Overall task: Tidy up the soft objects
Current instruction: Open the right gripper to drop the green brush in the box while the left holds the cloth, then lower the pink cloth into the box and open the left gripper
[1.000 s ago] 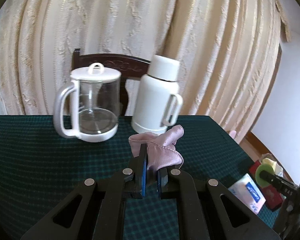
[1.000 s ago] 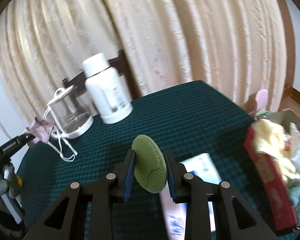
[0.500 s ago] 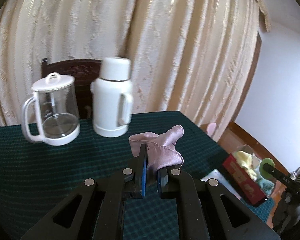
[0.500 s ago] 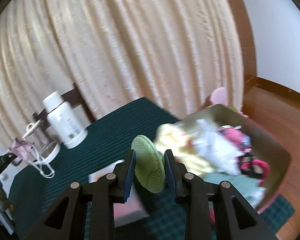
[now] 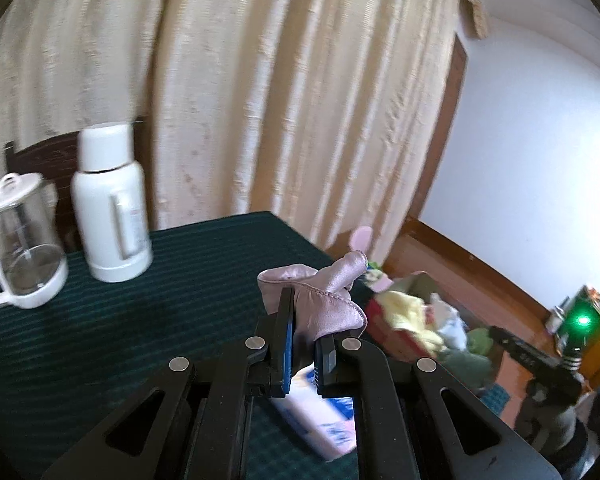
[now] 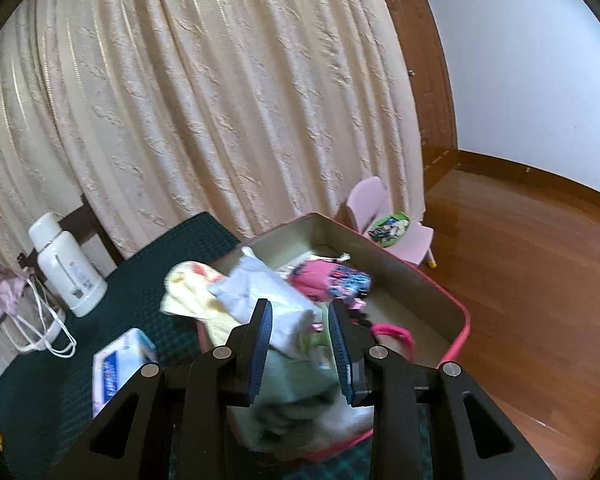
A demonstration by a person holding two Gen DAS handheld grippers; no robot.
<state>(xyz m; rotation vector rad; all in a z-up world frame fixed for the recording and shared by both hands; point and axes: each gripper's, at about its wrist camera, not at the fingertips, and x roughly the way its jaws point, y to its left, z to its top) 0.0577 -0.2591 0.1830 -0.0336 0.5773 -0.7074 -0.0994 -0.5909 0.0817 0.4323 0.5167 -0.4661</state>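
Observation:
My left gripper (image 5: 306,316) is shut on a mauve satin cloth (image 5: 324,304) and holds it up over the dark green table (image 5: 140,320). The same cloth (image 6: 4,288) shows at the left edge of the right wrist view. My right gripper (image 6: 300,306) hangs over the near end of a red box (image 6: 440,288) at the table's right end. Its blue pads (image 6: 262,340) stand apart and I see nothing pressed between them. In the box lie a yellow cloth (image 6: 188,284), a white bag (image 6: 260,288), a pink item (image 6: 328,280) and a blurred grey-green mass (image 6: 300,400).
A white thermos (image 5: 108,208) and a glass jug (image 5: 20,248) stand at the table's far left, before a dark chair back. A tissue pack (image 6: 120,364) lies left of the box. Behind hangs a cream curtain. A small pink chair (image 6: 384,216) stands on the wooden floor.
Both views have swung right, from jug and thermos to the box. The green round scrubber that sat between my right fingers is gone from them. The left still grips the cloth.

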